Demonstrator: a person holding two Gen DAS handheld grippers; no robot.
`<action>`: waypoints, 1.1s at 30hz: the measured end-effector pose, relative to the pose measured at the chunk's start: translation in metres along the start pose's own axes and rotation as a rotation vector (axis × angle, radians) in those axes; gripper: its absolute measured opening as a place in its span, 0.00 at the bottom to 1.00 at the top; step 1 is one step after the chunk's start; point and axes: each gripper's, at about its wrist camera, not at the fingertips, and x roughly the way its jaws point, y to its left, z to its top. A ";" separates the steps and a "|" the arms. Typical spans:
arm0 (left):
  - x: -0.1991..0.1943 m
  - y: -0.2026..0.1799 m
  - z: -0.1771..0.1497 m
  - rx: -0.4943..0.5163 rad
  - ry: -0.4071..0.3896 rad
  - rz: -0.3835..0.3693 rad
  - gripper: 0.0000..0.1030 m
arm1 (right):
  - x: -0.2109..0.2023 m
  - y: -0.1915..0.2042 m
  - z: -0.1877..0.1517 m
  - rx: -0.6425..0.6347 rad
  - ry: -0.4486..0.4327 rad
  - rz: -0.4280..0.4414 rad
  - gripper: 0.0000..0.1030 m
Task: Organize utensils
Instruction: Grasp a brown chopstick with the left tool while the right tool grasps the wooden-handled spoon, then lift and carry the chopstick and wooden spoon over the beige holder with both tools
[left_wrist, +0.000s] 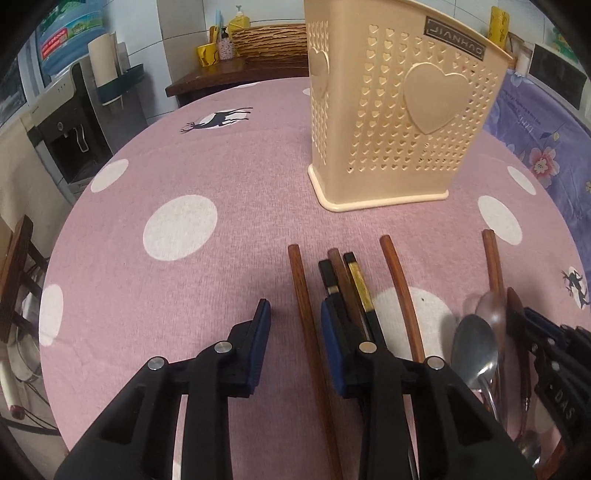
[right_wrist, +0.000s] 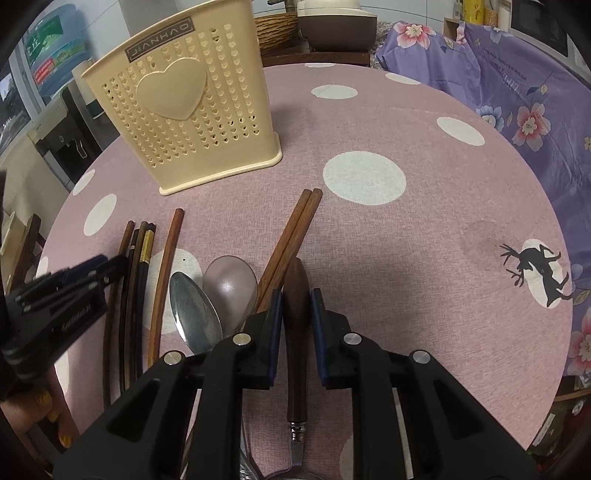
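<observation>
Two tools over one bench in pink spotted cloth; landmark: the cream utensil holder, upright, perforated with hearts.

Holder: nothing shows above its rim in either view; its inside is hidden, so contents cannot be told.

Utensils, all lying on the cloth on the near side of the holder, none touching it:
- dark chopsticks, a tight bundle, one with a gold band;
- single brown chopsticks, one on each side of that bundle;
- a brown pair lying together, angled away from the holder;
- two spoons, one metal, one paler, bowls side by side;
- a wooden-handled utensil, its head out of frame.

Left tool: spread wide, gripping nothing, straddling the lone brown chopstick beside the dark bundle.

Right tool: narrowed about the wooden handle, pads on either side; whether they press it or only flank it cannot be told.

Progress, by estimate: at the start. Every visible utensil remains on the bench, and all are still to be lifted and stood in the holder.
</observation>
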 end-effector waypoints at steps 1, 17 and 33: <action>0.001 0.000 0.001 -0.003 0.002 0.003 0.25 | 0.000 0.001 0.000 -0.015 -0.003 -0.006 0.16; -0.001 0.003 0.012 -0.042 -0.027 -0.005 0.09 | -0.021 -0.010 -0.002 -0.078 -0.096 0.102 0.16; -0.154 0.039 -0.004 -0.125 -0.396 -0.142 0.08 | -0.134 -0.048 -0.013 -0.076 -0.344 0.258 0.16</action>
